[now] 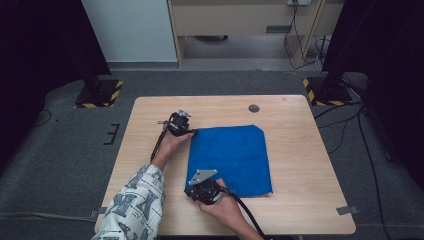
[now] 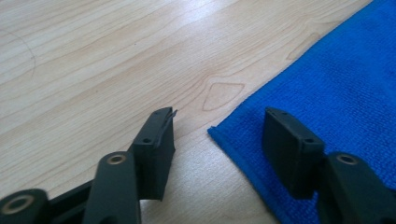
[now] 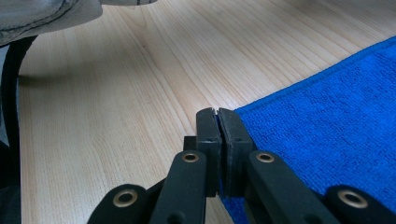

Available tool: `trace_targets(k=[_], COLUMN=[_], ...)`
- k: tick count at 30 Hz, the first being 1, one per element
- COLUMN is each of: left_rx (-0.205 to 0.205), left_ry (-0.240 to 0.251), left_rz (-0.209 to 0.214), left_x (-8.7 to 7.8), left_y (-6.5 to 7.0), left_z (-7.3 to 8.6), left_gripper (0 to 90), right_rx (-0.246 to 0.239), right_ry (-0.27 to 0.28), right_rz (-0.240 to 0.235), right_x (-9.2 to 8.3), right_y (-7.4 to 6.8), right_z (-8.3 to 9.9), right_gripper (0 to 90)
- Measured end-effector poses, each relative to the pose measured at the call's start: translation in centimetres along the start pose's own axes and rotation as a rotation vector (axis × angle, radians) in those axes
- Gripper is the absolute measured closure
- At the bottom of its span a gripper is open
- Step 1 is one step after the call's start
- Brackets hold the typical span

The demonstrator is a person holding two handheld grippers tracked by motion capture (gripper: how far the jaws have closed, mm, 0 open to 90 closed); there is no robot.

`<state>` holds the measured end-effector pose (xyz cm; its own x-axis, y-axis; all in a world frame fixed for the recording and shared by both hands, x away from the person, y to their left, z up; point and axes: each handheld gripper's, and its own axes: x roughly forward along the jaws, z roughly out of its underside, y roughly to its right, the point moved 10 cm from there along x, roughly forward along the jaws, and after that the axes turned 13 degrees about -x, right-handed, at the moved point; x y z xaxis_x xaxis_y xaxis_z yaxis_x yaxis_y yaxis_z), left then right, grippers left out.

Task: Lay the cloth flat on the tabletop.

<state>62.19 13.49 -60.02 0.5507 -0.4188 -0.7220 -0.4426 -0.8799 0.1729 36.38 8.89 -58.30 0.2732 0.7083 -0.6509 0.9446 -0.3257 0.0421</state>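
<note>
A blue cloth (image 1: 235,155) lies flat on the wooden table (image 1: 305,150), a little right of centre. My left gripper (image 1: 193,132) is at the cloth's far left corner. In the left gripper view it (image 2: 219,119) stands open, one jaw over bare wood and the other over the cloth (image 2: 336,84), with the corner between them. At the near left corner my right gripper (image 1: 190,192) is low on the table. The right gripper view shows it (image 3: 218,112) shut on the corner of the cloth (image 3: 336,102), a blue sliver showing between the jaws.
A round grommet hole (image 1: 254,108) sits near the table's far edge. A patterned sleeve (image 1: 135,200) crosses the near left of the table. The right gripper's cable (image 1: 250,220) trails off the front edge. Bare wood surrounds the cloth.
</note>
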Motion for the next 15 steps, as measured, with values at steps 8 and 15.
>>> trace_targets(k=[8,15], left_rx=[0.017,-0.019], left_ry=[0.002,0.002], left_rz=[0.044,0.06], left_x=[-0.2,-0.6], left_y=[1.3,1.7], left_z=[0.4,0.1], left_gripper=[76.7,87.3], right_rx=[0.001,0.002], right_ry=[-0.003,-0.002], right_rz=[0.0,0.004], right_x=[-0.1,-0.2], right_y=[0.1,0.1], right_z=[0.0,-0.1], right_gripper=[88.2,88.2])
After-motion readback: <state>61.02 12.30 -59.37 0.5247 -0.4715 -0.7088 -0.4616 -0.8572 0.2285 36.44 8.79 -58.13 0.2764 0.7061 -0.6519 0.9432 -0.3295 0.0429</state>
